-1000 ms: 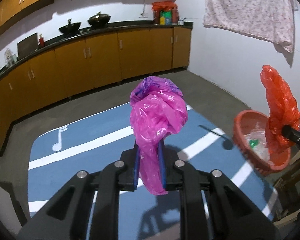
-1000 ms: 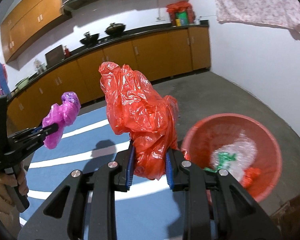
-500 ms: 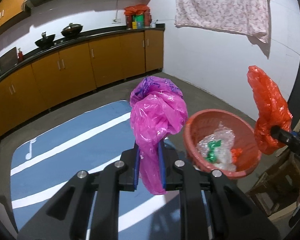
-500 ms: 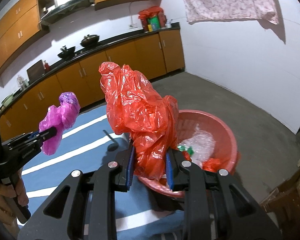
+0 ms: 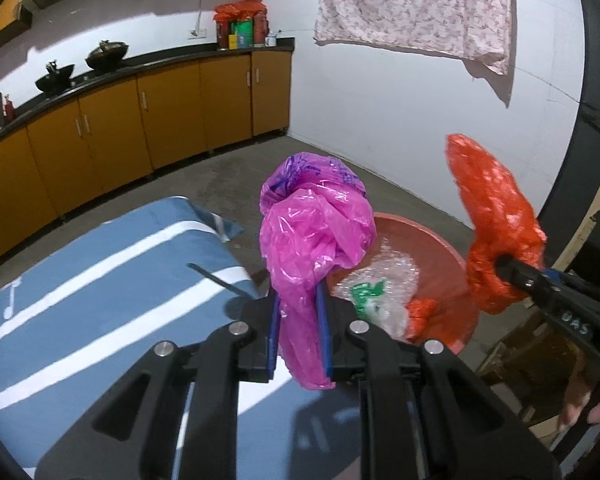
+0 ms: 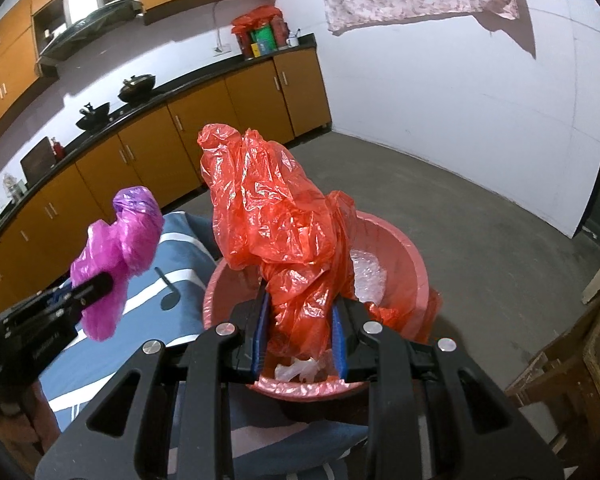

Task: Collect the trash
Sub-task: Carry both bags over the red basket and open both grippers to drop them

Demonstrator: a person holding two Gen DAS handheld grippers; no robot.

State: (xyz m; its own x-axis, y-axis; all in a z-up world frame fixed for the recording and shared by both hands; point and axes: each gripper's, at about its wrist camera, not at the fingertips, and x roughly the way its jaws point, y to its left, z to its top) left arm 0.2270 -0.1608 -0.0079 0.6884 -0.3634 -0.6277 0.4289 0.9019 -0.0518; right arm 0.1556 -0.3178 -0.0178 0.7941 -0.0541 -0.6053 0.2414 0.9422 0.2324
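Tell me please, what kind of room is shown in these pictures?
Most likely a home kitchen: orange-brown cabinets run under a dark counter, two dark pots stand on it, and what looks like a range hood hangs above.

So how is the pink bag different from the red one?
The pink bag is magenta with a purple top; the red bag is orange-red all over. The pink bag is pinched in the left gripper, the red bag in the right gripper. In the right wrist view the red bag sits directly over the basin, while the pink bag is off to its side. Both are crumpled thin plastic, standing up from shut jaws.
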